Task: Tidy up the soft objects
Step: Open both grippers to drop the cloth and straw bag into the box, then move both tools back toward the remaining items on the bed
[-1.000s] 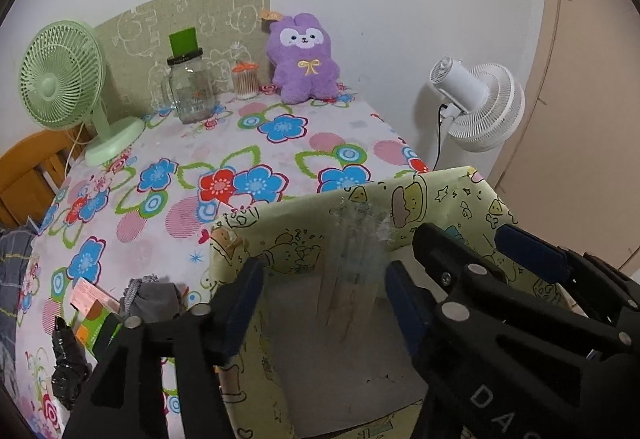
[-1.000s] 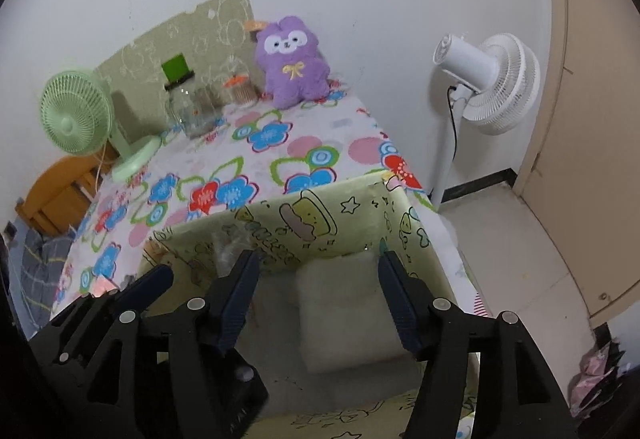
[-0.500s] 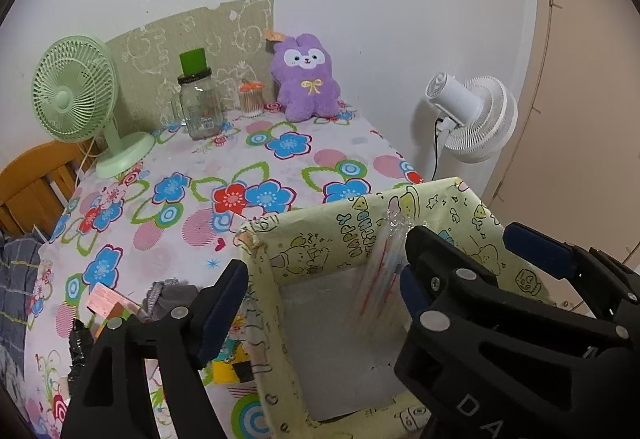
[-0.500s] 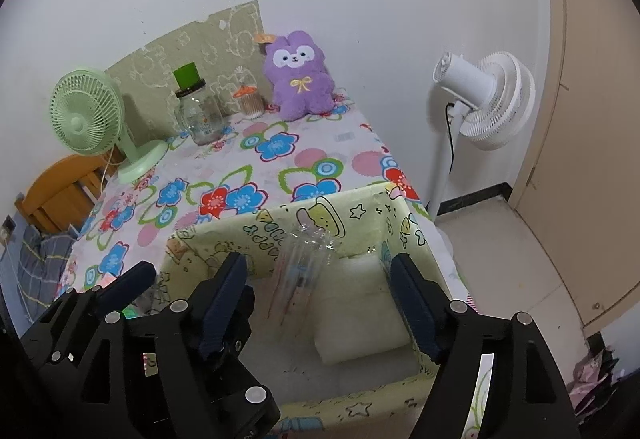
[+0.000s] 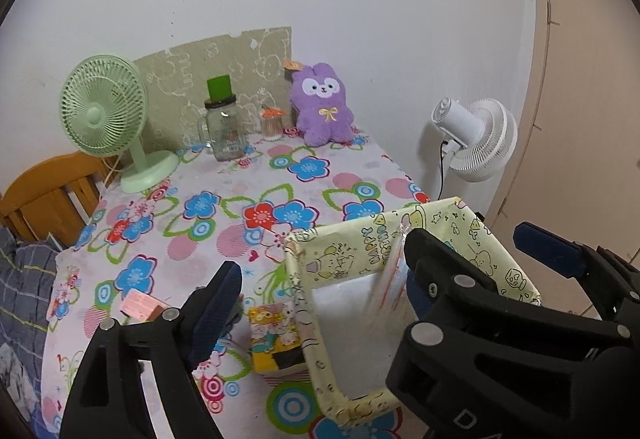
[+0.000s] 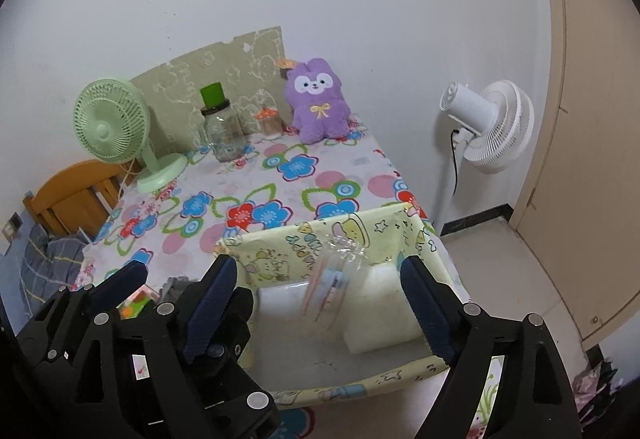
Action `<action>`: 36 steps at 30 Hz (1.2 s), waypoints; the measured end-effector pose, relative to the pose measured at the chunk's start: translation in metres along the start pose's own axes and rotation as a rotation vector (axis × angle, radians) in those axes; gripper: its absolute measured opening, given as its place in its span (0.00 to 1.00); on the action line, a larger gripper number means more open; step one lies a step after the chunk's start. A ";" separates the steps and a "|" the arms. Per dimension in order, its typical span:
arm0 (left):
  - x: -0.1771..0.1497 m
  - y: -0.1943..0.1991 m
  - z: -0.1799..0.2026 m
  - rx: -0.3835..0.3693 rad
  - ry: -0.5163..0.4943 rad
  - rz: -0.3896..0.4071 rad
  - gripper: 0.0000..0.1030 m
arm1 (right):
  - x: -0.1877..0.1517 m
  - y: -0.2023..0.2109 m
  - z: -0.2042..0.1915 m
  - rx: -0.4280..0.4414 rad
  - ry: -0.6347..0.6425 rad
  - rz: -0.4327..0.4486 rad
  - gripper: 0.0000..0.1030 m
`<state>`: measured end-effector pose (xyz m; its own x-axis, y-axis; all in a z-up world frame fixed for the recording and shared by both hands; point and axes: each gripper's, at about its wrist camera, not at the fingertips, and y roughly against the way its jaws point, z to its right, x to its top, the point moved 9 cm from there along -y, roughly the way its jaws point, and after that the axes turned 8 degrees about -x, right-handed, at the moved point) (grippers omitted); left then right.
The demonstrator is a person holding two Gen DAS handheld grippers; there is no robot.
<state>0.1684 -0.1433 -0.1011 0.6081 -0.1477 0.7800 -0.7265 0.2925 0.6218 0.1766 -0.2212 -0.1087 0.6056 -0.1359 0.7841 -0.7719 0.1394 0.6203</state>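
A yellow cartoon-print fabric box (image 5: 400, 235) (image 6: 304, 239) stands on the near right corner of the flowered table. White soft pads (image 6: 380, 315) (image 5: 352, 319) lie inside it. A clear plastic packet (image 6: 332, 279) (image 5: 390, 271) shows blurred over the box's inside, with no pad pressing on it. My left gripper (image 5: 316, 291) and right gripper (image 6: 320, 303) hover above the box, their jaws opening wide. A purple plush toy (image 5: 322, 107) (image 6: 316, 99) sits upright at the table's far edge by the wall.
A green desk fan (image 5: 104, 115), a glass jar with a green lid (image 5: 224, 127) and a small orange-capped pot (image 5: 272, 123) line the back. Small colourful packs (image 5: 274, 335) lie left of the box. A white floor fan (image 6: 488, 127) stands right, and a wooden chair (image 5: 44, 191) left.
Both grippers have lifted and drawn back from the box while their jaws widened. The clear packet that sat between the fingers is free and lower in the box.
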 end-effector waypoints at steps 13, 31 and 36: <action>0.002 0.034 -0.018 -0.006 0.014 0.049 0.93 | 0.004 0.035 -0.025 0.013 0.017 0.061 0.90; -0.011 0.065 -0.055 0.033 0.036 0.074 0.94 | -0.008 0.058 -0.068 0.047 0.056 0.084 0.90; -0.018 0.070 -0.066 0.047 0.044 0.075 0.94 | -0.012 0.061 -0.081 0.054 0.075 0.094 0.90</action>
<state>0.1280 -0.0574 -0.0763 0.5644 -0.0854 0.8210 -0.7839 0.2563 0.5655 0.1379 -0.1315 -0.0791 0.5417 -0.0511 0.8390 -0.8337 0.0950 0.5440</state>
